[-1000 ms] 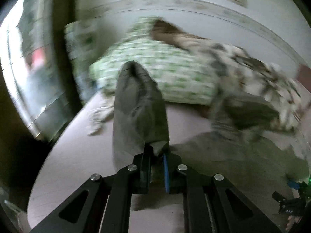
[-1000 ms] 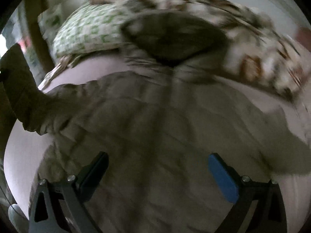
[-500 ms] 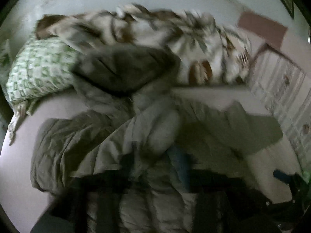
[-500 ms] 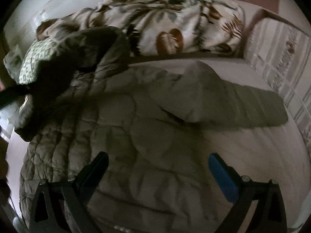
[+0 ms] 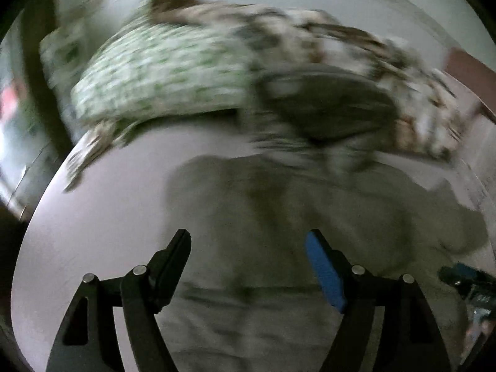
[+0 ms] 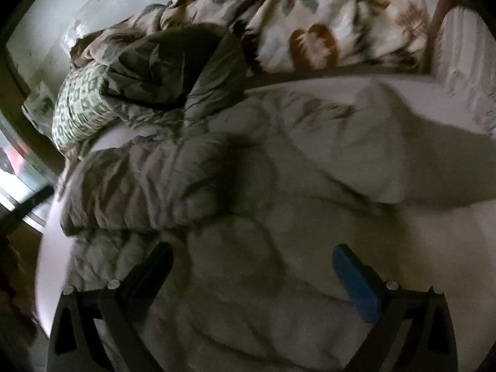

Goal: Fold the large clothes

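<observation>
A large olive-grey quilted jacket [image 6: 248,217] lies spread on the bed. Its hood [image 6: 173,65] rests against the pillows at the far end. Its left sleeve [image 6: 139,186] is folded in across the body, and the right sleeve [image 6: 403,161] stretches out to the right. The jacket also shows, blurred, in the left wrist view [image 5: 294,217]. My left gripper [image 5: 248,263] is open and empty above the jacket's left part. My right gripper [image 6: 252,266] is open and empty above the jacket's lower body.
The pale pink bed sheet [image 5: 108,217] shows left of the jacket. A green-patterned pillow [image 5: 161,74] and a leaf-print quilt [image 6: 325,24] lie at the far end. A window [image 6: 18,173] is at the left, and a striped cushion [image 6: 465,49] at the right.
My left gripper carried the left sleeve over the jacket's body, let it go and opened. My right gripper stayed open and shifted a little over the jacket.
</observation>
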{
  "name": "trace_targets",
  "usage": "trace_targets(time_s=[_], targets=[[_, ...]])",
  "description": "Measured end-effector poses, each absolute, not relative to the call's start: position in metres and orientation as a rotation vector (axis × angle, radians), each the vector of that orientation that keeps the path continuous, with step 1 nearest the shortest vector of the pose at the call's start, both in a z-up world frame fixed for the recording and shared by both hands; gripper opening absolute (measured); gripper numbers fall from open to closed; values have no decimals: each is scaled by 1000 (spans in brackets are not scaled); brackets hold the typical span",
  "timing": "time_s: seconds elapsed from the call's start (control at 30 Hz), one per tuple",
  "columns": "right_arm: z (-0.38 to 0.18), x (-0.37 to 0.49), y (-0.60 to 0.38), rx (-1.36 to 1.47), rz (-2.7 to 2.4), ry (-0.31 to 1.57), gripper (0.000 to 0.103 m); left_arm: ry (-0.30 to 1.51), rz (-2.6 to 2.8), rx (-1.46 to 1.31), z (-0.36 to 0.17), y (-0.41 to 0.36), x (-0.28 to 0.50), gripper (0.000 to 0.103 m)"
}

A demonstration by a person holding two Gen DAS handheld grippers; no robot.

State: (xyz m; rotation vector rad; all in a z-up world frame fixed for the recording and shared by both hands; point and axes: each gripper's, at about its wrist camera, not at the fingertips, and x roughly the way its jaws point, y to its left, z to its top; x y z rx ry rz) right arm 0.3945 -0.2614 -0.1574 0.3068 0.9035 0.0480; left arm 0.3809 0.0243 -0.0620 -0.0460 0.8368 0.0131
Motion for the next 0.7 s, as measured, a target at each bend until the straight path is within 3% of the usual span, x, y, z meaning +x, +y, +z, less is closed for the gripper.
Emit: trace_targets(time_s=[0.17,0.2,0.23,0.27,0.33,0.37,0.43,0.53,0.7], targets=[[-169,446,-239,358,44,968,102,895,113,-141,-87,84,408,77],[-173,456,-236,367,36,978,96,924,112,-142,-95,86,413,77],[-177,465,-233,372,28,992,89,961,105,-133,-106,86,416,75],[-183,474,-230,373,18,1016,84,987,96,-124,-113,83,419,60],[-196,487,-225,363,7,1054,54,1074,41,-103,-138,72,420,42],[-201,490,-222,352,11,1057,42,1081,51,-56,-147,63,416,42],[-198,486,-218,317,11,1033,29,1050,61,32,-149,49,406,41],[-176,465,-221,285,29,956,20,1065,44,69,-149,41,392,41],[-161,433,-245,283,1,888,19,1073,1,63,-152,37,377,41]])
